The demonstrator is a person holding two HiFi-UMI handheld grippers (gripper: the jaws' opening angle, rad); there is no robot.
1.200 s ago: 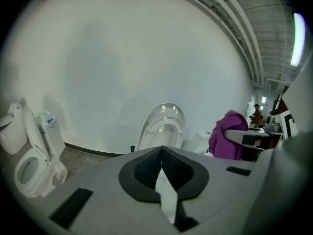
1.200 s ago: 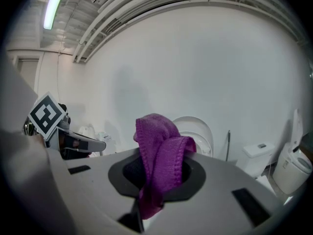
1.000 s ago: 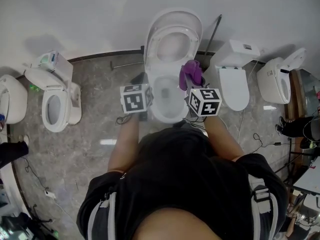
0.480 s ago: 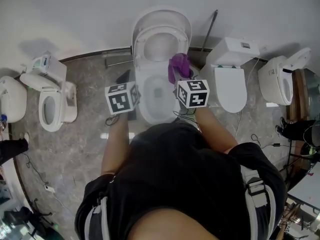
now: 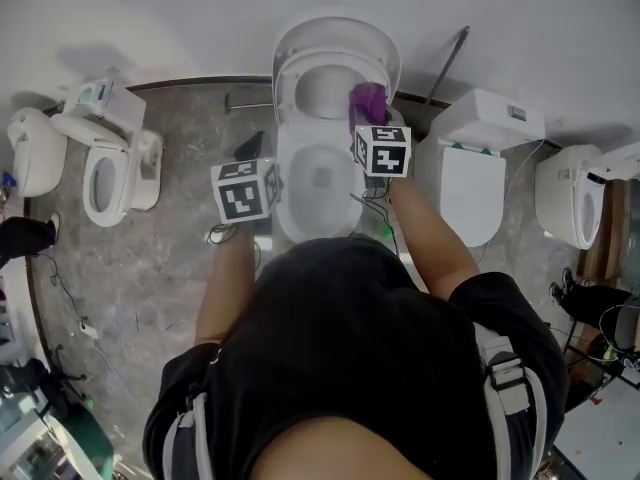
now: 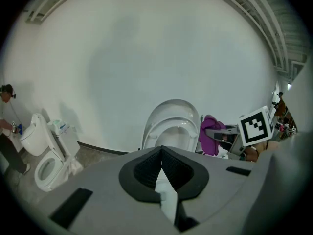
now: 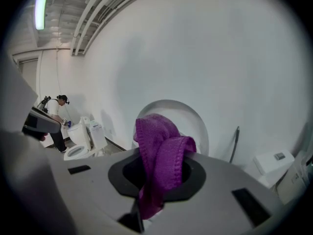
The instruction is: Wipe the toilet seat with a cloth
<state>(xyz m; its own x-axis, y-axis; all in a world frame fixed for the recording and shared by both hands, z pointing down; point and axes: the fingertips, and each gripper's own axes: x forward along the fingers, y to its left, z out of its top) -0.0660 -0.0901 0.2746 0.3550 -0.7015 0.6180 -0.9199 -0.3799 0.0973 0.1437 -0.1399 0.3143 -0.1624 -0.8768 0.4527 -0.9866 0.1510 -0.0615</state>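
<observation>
Gripping a bunched purple cloth (image 7: pixel 159 155), the jaws of the right gripper (image 7: pixel 156 180) are closed on it, the fabric standing up out of them and hanging down between them. In the head view the right gripper (image 5: pixel 372 128) sits at upper centre, and the cloth (image 5: pixel 367 101) lies over the right side of the raised toilet seat (image 5: pixel 330 86); whether it presses on the seat cannot be told. The seat is tipped up against the lid (image 5: pixel 335 40) at the wall, with the open bowl (image 5: pixel 315 183) below it in the frame. The left gripper (image 5: pixel 250 163) is at the bowl's left edge, over the grey floor (image 5: pixel 180 238). In its own view the left gripper (image 6: pixel 161 153) has its jaws closed together with nothing between them, and the raised seat (image 6: pixel 168 129) shows just above them, with the cloth (image 6: pixel 209 133) to its right. Other toilets stand along the wall: one at the left (image 5: pixel 105 178) and one with its lid down at the right (image 5: pixel 475 178).
</observation>
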